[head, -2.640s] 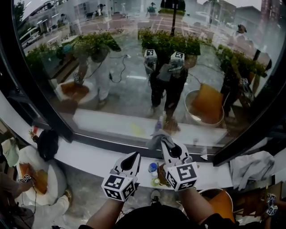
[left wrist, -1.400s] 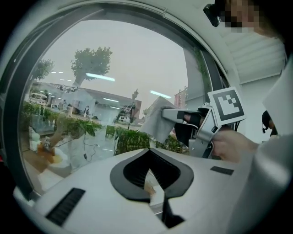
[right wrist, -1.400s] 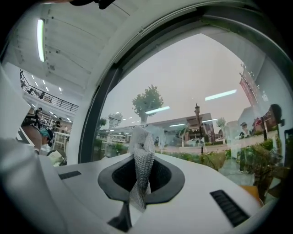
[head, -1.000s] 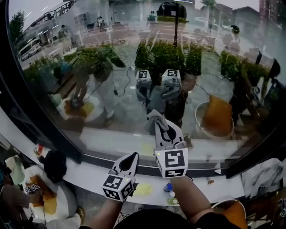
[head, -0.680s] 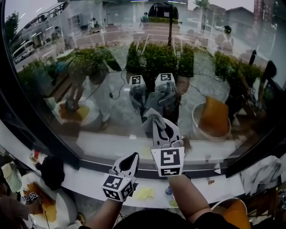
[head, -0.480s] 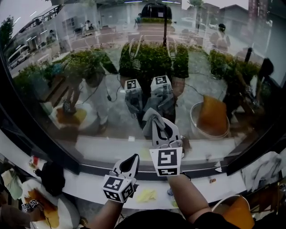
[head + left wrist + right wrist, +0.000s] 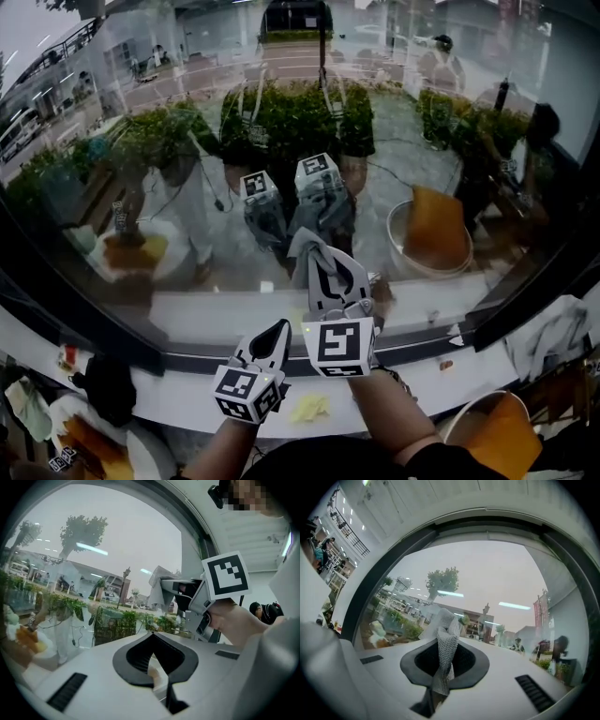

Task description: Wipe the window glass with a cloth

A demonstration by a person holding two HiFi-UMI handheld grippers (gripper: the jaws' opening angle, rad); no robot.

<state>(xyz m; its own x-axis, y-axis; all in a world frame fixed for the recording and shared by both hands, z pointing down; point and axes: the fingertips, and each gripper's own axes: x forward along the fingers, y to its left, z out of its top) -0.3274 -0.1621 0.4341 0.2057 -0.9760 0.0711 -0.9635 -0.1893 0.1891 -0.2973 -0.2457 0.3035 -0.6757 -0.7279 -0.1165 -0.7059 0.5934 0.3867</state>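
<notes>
The window glass (image 7: pixel 169 122) filled most of the head view, curved by the lens and showing reflections of shrubs, people and both marker cubes. A black frame (image 7: pixel 75 314) ran along its lower edge, and below that lay a white sill (image 7: pixel 141 389).

The right hand-held gripper (image 7: pixel 322 255) was raised in front of the pane, above the sill, pointing at the glass. Its jaws were closed on a grey cloth (image 7: pixel 302 244); the right gripper view showed the mesh-textured fabric pinched between them and bunching out past the tips. In the head view the bunched end met its own reflection, so it appeared to lie against the glass.

The left hand-held gripper (image 7: pixel 277 331) hung lower, just left of the right one and over the sill. Its jaws were drawn together with nothing between them.

A small crumpled yellow rag (image 7: pixel 310 407) lay on the sill, below and between the two.
</notes>
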